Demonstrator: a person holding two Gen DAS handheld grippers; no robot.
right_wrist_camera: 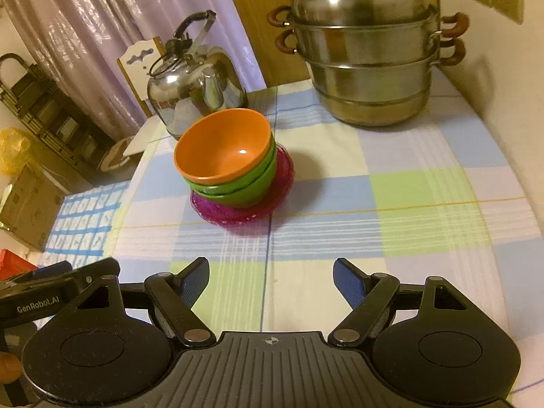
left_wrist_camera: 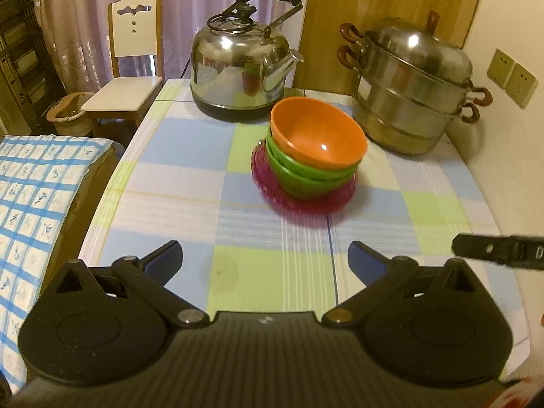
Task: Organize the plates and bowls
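An orange bowl sits nested on top of two green bowls, which stand on a magenta plate in the middle of the checked tablecloth. The same stack shows in the right wrist view: orange bowl, green bowls, magenta plate. My left gripper is open and empty, well short of the stack. My right gripper is open and empty, also short of the stack. Part of the right gripper shows at the right edge of the left wrist view, and the left gripper shows at the lower left of the right wrist view.
A steel kettle stands at the table's back left and a tiered steel steamer pot at the back right against the wall. A white chair stands beyond the table's left corner. A blue-checked cloth covers a surface to the left.
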